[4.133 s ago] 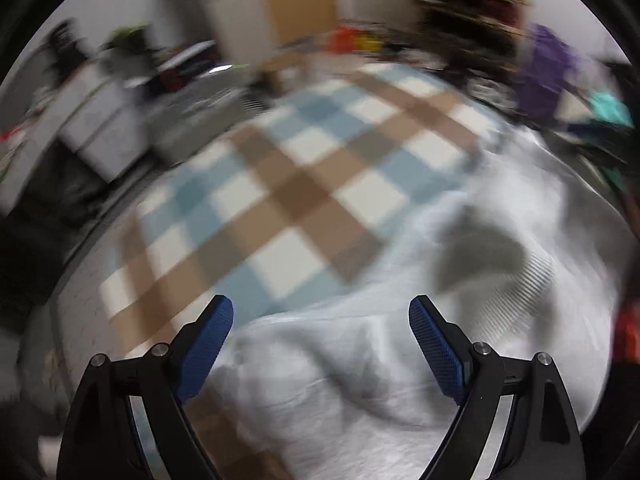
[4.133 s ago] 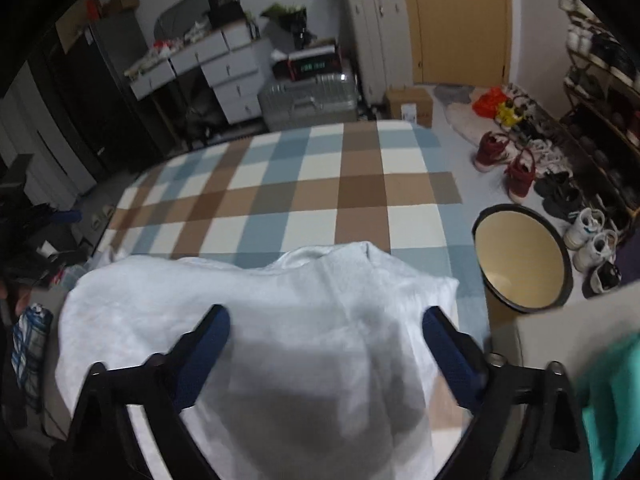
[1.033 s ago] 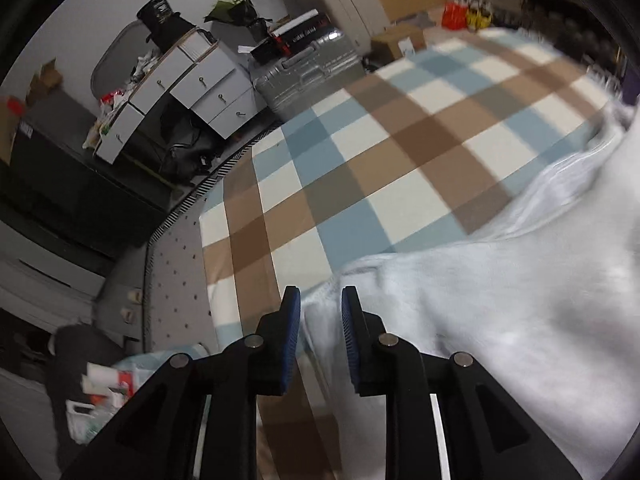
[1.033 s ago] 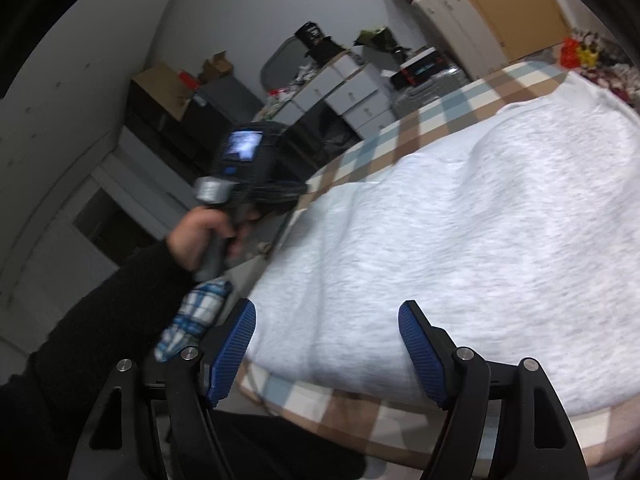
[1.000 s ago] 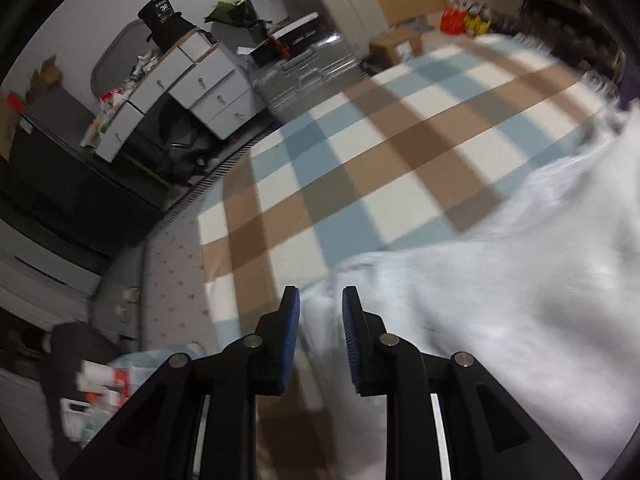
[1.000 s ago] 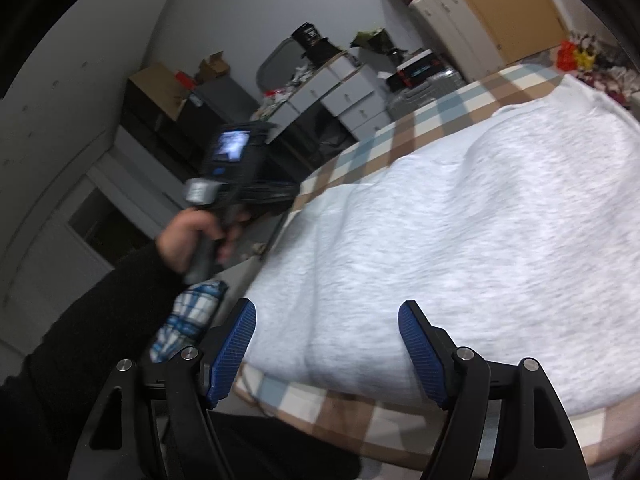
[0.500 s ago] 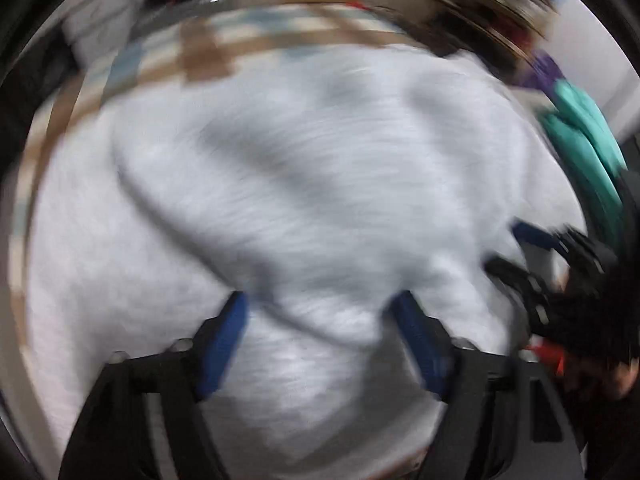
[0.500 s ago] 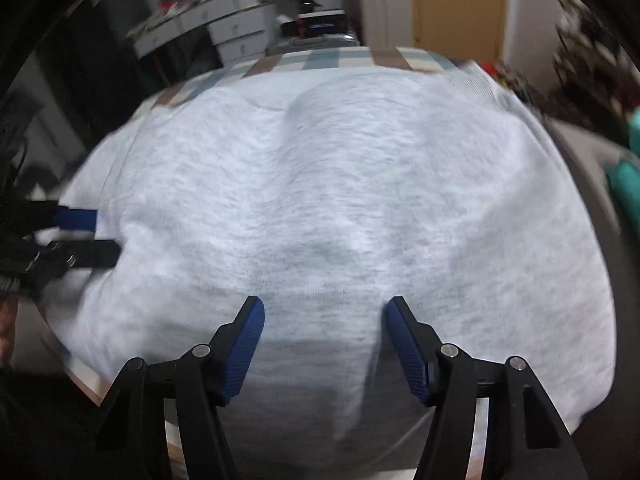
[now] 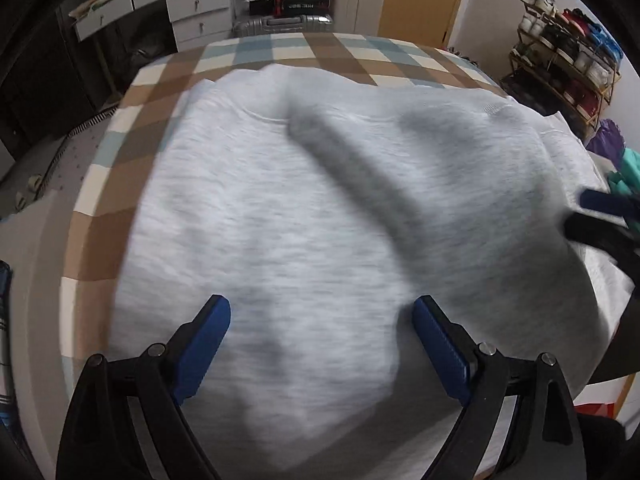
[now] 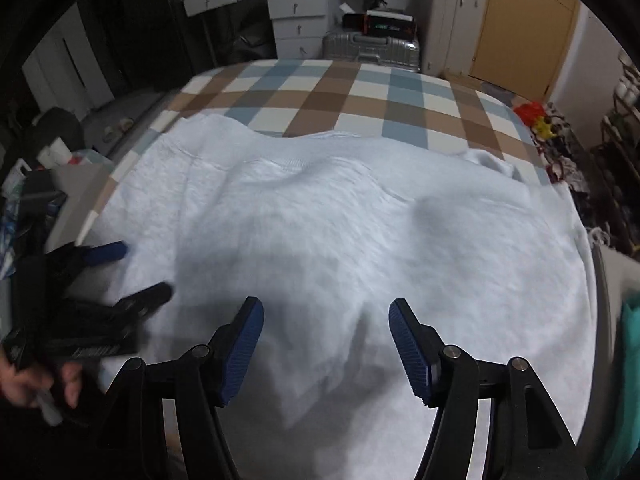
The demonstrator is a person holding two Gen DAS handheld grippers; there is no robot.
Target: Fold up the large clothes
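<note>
Your left gripper (image 9: 320, 344) hangs over the near part of the light grey sweatshirt (image 9: 320, 208), pointing steeply down at it. Its blue fingers (image 9: 204, 344) stand wide apart with only flat fabric under the gap; nothing is clamped, and they have just been opening. From the frames you cannot tell whether the tips touch the cloth.

Your right gripper (image 10: 326, 344) is over the near edge of the same sweatshirt (image 10: 340, 232), also tilted down. Its fingers (image 10: 408, 348) are apart, narrower than the left pair, and have just been closing somewhat. A soft ridge of fabric rises between them, but the pads do not press on it.

The sweatshirt lies spread across the bed, on the checked blue, brown and cream cover (image 10: 360, 96), filling most of the near half. Its far edge, with the neckline, reaches roughly the middle of the bed; the far half of the cover is bare. The cloth is rumpled, with a long fold running diagonally in the left wrist view.

In the right wrist view your left gripper (image 10: 120, 272) shows at the left edge of the bed, held in your hand (image 10: 36, 384). In the left wrist view your right gripper (image 9: 600, 216) enters from the right edge.

Beyond the far end of the bed stand a silver suitcase (image 10: 370, 50) and white drawers (image 10: 298, 20).
</note>
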